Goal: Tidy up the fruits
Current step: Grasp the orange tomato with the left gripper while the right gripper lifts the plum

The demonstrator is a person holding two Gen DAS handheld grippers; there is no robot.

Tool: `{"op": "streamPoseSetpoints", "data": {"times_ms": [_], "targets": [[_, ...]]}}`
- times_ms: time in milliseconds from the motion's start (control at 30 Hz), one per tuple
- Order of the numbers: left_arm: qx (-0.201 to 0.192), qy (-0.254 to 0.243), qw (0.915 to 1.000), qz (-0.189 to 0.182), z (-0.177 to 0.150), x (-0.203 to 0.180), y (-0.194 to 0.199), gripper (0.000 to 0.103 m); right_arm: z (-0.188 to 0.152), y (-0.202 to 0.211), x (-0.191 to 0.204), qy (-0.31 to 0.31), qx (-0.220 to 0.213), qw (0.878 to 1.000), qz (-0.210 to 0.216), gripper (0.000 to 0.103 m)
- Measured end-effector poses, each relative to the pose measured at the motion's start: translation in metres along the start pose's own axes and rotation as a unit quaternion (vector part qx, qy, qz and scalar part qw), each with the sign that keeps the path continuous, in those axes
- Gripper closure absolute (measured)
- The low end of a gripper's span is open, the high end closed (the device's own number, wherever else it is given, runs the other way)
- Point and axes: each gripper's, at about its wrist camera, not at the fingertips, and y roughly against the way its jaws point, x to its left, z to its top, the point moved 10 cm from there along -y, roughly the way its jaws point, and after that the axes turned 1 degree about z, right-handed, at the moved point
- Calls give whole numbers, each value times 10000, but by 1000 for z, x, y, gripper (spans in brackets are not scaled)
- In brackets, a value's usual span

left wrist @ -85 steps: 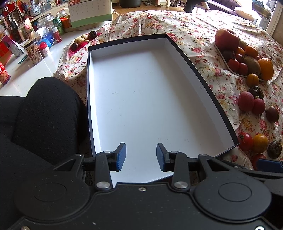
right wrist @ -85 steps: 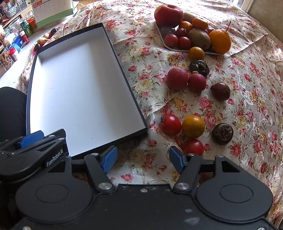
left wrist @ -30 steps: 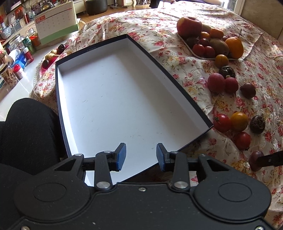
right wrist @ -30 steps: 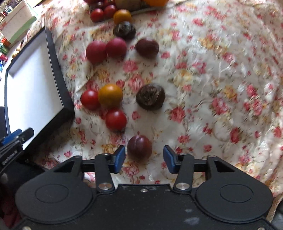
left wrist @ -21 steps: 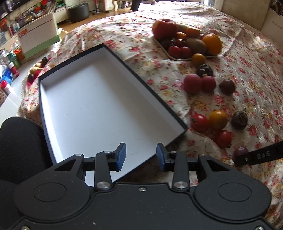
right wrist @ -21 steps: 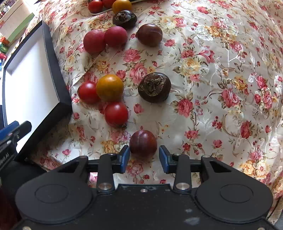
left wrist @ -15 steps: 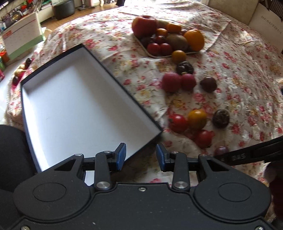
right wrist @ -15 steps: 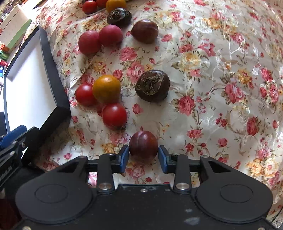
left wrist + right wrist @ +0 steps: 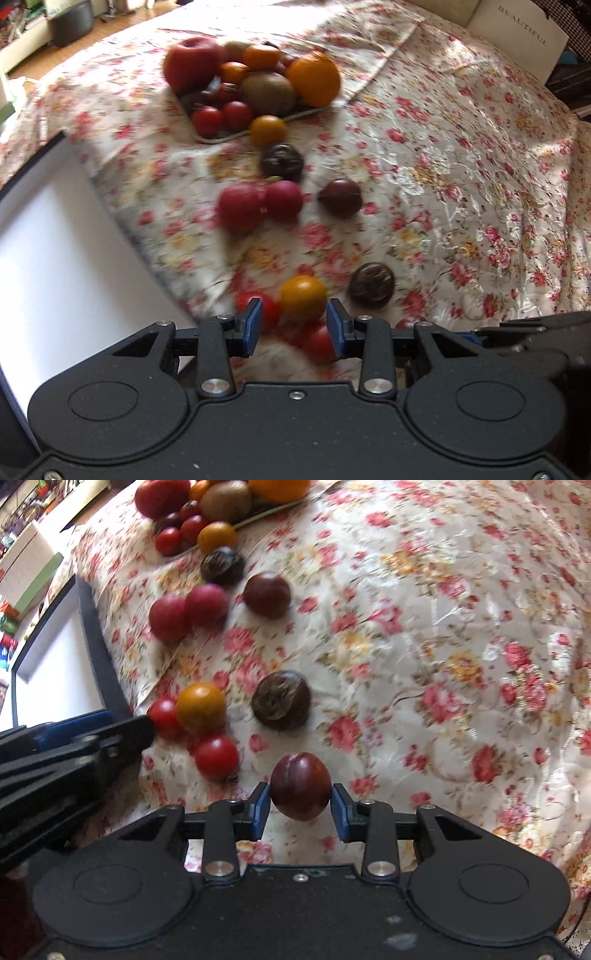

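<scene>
A dark red plum (image 9: 300, 790) sits between the blue pads of my right gripper (image 9: 300, 807), which is shut on it just above the floral cloth. My left gripper (image 9: 294, 326) hangs open over a cluster of loose fruit: an orange tomato (image 9: 303, 297) just ahead of its fingertips, flanked by two red tomatoes (image 9: 265, 309) (image 9: 319, 342). Nothing is between its pads. In the right wrist view the left gripper (image 9: 122, 727) reaches in from the left beside the same orange tomato (image 9: 199, 707). The white box (image 9: 55, 258) with dark walls lies at the left.
More loose fruit lies on the cloth: a wrinkled dark fruit (image 9: 371, 284), a dark plum (image 9: 340, 197), two red plums (image 9: 240, 206) and another dark fruit (image 9: 282, 160). A tray (image 9: 207, 139) heaped with fruit stands at the back. The cloth to the right is bare.
My left gripper swung right, from over the white box to above the loose tomatoes. My right gripper's jaws closed in on the plum and now press its sides.
</scene>
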Motion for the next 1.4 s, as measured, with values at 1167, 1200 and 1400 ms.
{"op": "streamPoseSetpoints", "data": {"times_ms": [1167,1200,1400], "targets": [[22,364,9986,373,31,19,-15,57,18,25,-3,58,-503,9987,-51,66],[-41,448,9983,381,34,26,-7,57,19,27,1,85,-539,9985,-39,66],[-370,874,9928,730,46,87,35,57,27,37,45,478,-749,9960,52,66]]}}
